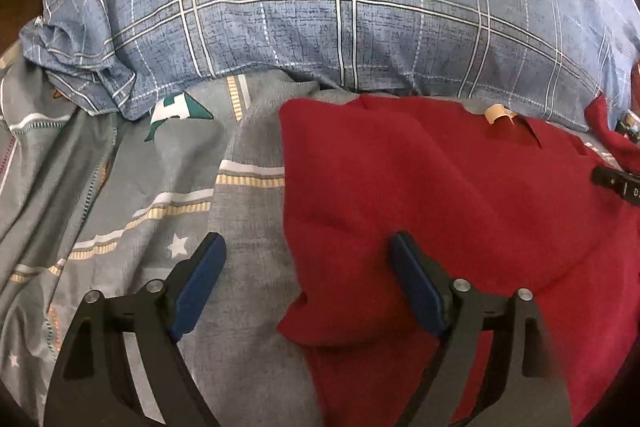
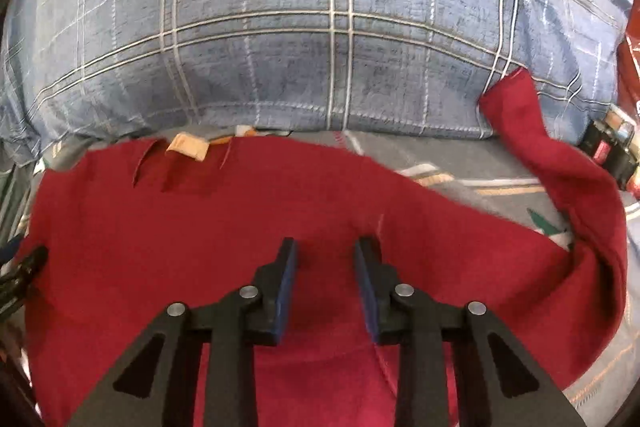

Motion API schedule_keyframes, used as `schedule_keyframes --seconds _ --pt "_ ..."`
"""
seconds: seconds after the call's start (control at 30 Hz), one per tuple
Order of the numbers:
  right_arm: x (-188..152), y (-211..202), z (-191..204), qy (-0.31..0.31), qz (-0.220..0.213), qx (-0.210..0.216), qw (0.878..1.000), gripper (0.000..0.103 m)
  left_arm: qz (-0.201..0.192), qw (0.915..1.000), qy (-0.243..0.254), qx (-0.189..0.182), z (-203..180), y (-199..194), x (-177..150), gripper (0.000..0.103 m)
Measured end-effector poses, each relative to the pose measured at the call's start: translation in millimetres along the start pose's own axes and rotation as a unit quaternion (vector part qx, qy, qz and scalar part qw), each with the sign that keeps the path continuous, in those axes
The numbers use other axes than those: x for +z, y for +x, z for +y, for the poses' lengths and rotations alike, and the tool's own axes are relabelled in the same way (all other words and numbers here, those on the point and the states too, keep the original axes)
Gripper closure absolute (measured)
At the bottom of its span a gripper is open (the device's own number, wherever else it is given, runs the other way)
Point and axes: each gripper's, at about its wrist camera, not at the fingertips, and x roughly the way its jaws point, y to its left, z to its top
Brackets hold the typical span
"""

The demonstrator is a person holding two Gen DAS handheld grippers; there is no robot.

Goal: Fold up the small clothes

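A dark red garment (image 1: 440, 187) lies spread flat on the grey printed bedsheet (image 1: 120, 187), a tan neck label (image 1: 496, 115) at its far edge. My left gripper (image 1: 307, 238) stands wide open astride the garment's left edge, one finger over the sheet and one over the red cloth. In the right wrist view the red garment (image 2: 200, 227) fills the foreground, and one sleeve (image 2: 560, 167) trails up to the right onto the pillow. My right gripper (image 2: 328, 243) hovers over the garment's middle with a narrow gap between its pads and no cloth pinched between them.
A big blue plaid pillow (image 1: 320, 7) bulges along the far side, just behind the garment; the same pillow (image 2: 320, 27) also fills the far side of the right wrist view. A black object and red packaging (image 2: 612, 147) sit at the right edge. Rumpled sheet lies to the left.
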Motion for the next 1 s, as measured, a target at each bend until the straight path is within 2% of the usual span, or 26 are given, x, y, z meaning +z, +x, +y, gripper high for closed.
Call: schedule_keyframes --seconds 0.17,0.27,0.4,0.47,0.5,0.57,0.7,0.8,0.9,1.0 --pt "-4.7 -18.2 -4.1 0.025 -0.003 0.022 0.999 0.064 -0.005 1.0000 -0.003 0.000 0.2 -12.6 1.9 0.018" --pt "-15.4 -32.6 -10.1 0.034 -0.008 0.027 0.999 0.062 -0.019 0.9998 -0.004 -0.004 -1.3 -23.3 3.8 0.018" --pt "-22.5 -34.4 -11.5 0.030 -0.004 0.016 0.999 0.062 -0.024 0.9996 -0.007 -0.012 -2.5 -28.9 4.9 0.018" --pt "-25.7 -24.5 -10.8 0.025 0.013 0.001 1.000 0.059 -0.023 0.9996 -0.007 -0.015 -3.5 -28.7 5.2 0.018" --pt "-26.3 -16.3 -10.6 0.022 0.024 -0.003 0.999 0.058 -0.022 0.9996 -0.007 -0.018 -4.1 -27.4 5.2 0.018" --pt "-28.3 -13.7 -12.6 0.027 0.016 0.000 0.999 0.054 -0.008 0.9996 -0.005 -0.026 -6.5 -21.9 4.2 0.018" --pt "-27.1 -18.2 -16.2 0.036 0.022 0.015 0.999 0.054 0.028 0.9987 -0.006 -0.043 -9.6 -8.8 1.1 0.018" --pt "-23.7 -32.3 -26.8 0.058 0.005 0.039 0.998 0.052 0.022 0.9989 -0.003 -0.042 -12.8 -13.2 2.0 0.018" --pt "-20.6 -45.5 -43.3 0.071 -0.019 0.021 0.997 0.045 0.008 0.9986 -0.008 -0.053 -13.8 -21.5 5.0 0.018" --pt "-21.7 -41.0 -57.2 0.089 -0.006 0.021 0.996 0.044 -0.001 0.9979 -0.009 -0.064 -15.0 -24.7 5.7 0.018"
